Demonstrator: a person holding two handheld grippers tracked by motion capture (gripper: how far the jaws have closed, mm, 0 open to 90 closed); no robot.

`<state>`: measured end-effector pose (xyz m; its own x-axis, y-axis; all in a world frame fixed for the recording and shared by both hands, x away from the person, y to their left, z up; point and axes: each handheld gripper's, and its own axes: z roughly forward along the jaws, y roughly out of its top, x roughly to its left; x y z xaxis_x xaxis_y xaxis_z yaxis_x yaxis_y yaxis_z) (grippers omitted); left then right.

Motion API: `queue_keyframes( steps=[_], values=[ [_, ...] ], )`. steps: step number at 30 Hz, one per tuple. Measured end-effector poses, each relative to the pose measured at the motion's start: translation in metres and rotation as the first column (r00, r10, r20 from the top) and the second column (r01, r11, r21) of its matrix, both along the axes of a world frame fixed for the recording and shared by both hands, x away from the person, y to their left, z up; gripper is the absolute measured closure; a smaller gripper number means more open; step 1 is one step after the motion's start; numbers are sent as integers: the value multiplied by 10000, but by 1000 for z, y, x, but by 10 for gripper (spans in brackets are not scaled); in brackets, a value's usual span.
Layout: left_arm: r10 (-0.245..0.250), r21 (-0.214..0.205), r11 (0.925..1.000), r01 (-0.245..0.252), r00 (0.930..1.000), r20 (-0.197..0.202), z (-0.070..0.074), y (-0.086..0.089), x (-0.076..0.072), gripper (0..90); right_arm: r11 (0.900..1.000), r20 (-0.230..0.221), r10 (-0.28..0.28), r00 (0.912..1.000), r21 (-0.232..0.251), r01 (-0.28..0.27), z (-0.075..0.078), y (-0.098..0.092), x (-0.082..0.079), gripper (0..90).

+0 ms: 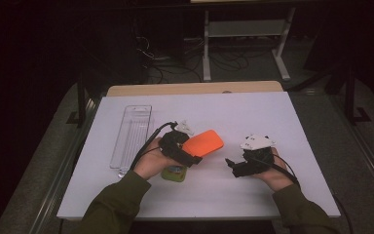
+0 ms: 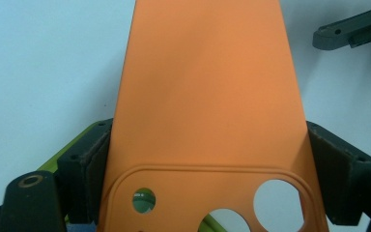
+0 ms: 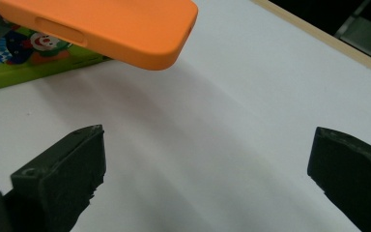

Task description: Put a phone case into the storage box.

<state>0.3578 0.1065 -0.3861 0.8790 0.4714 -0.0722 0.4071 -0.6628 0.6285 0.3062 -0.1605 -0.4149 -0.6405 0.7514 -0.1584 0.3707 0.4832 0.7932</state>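
No brand name or readable writing shows anywhere; the nearest thing to a label is the printed cartoon on the green box (image 3: 38, 63), where you can make out a clown-like face and coloured patches but no letters. Your left tongs (image 2: 207, 159) are clenched on the orange phone case (image 2: 205, 96), one pad pressing each long side near the end with the camera cut-outs, so the case juts forward from the jaws and hangs above the desk (image 1: 253, 117) without touching it. In the high view the left tongs (image 1: 187, 153) hold that case (image 1: 203, 142) a little toward the near edge from the middle of the desk, tilted, with its free end aimed at the far right corner. The green box (image 1: 174, 173) lies flat on the desk directly beneath your left hand (image 1: 151, 163), close to the near edge. Your right tongs (image 3: 207, 174) stand released, jaws wide apart with only bare white desk between them, gripping nothing; the case's rounded corner (image 3: 125, 29) sits just ahead of them, apart from both jaws. In the high view the right tongs (image 1: 231, 165) point left toward the case from the right of centre. A clear plastic tray (image 1: 131, 136) lies lengthwise near the left edge, well apart from both tongs.
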Motion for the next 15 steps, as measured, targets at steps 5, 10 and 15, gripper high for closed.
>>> queue_keyframes(
  steps=[5,10,15],
  values=[
    [-12,-37,10000,12,10000,2,0,0,0,155,9996,289,120,9995,-265,-112,0,1,0,0],
    [-40,-44,10000,40,10000,3,-1,-1,0,156,9989,571,134,9983,-448,-108,1,4,-3,0],
    [-129,20,9999,129,9999,81,0,0,0,156,9962,967,270,9949,-851,-187,1,7,-5,0]
  ],
)
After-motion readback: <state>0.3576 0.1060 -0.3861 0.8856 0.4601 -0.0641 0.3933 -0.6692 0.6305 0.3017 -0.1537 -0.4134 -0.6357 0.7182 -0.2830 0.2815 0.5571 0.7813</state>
